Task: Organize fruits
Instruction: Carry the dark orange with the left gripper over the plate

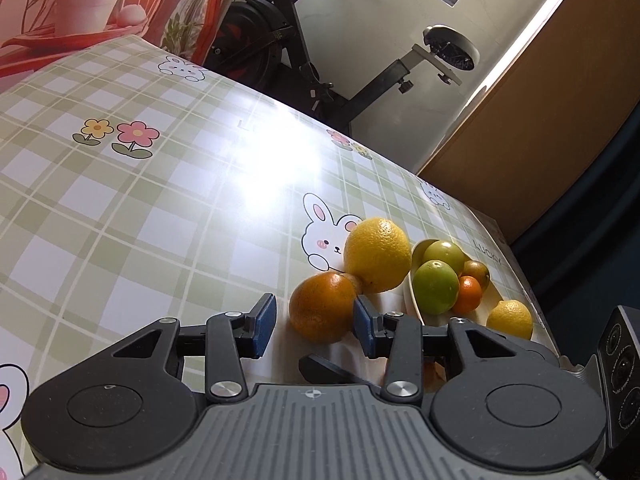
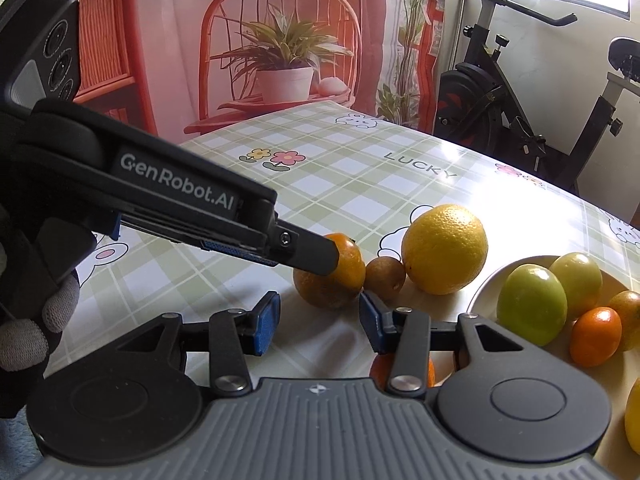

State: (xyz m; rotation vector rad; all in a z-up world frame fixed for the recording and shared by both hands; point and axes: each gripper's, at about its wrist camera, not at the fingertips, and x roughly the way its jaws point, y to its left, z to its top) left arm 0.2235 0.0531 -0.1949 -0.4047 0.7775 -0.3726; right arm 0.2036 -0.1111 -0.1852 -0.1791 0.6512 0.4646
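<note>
An orange (image 1: 320,308) lies on the checked tablecloth just ahead of my open left gripper (image 1: 314,326), partly between its blue pads and not clamped. Behind it sit a small brown fruit (image 1: 355,280) and a large yellow citrus (image 1: 378,254). A white plate (image 1: 412,300) on the right holds green fruits (image 1: 436,292), a small orange fruit (image 1: 470,294) and a lemon (image 1: 512,318). In the right wrist view my right gripper (image 2: 318,320) stands open just short of the same orange (image 2: 340,284). My left gripper's finger (image 2: 312,254) crosses in front of that orange.
A gloved hand (image 2: 24,320) holds the left gripper at the left edge. Another orange fruit (image 2: 380,368) shows under the right gripper's right finger. An exercise bike (image 2: 520,100) stands past the table's far edge. The tablecloth (image 1: 160,220) stretches away to the left.
</note>
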